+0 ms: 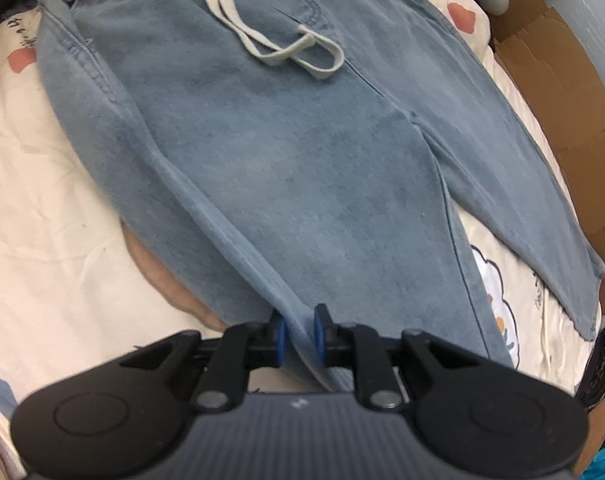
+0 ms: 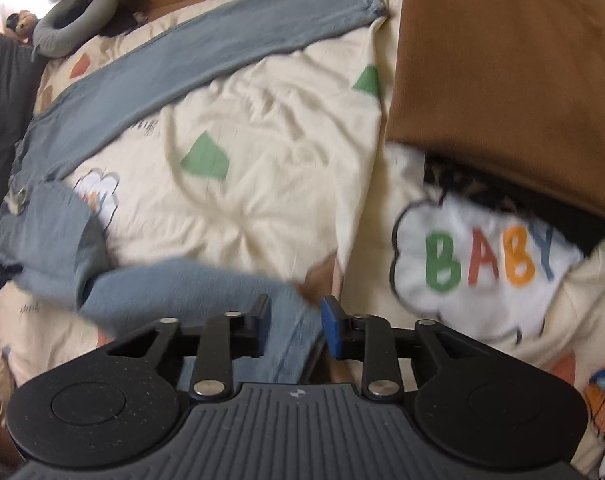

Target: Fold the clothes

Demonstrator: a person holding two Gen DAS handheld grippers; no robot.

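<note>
Item: light blue denim trousers (image 1: 286, 152) with elastic waistband and off-white drawstring (image 1: 270, 40), spread flat, legs apart, on a cream quilted bedspread (image 1: 42, 208) printed with coloured shapes and a "BABY" cloud (image 2: 482, 256)

Left gripper (image 1: 299, 334): blue pads drawn close, pinching the edge of one trouser leg

Right gripper (image 2: 295, 322): fingers partly spread, denim leg end lying between them; actual grip cannot be told

Adjacent: brown cloth (image 2: 502, 80) at the bed edge; cardboard box (image 1: 562, 120) beside the bed
</note>
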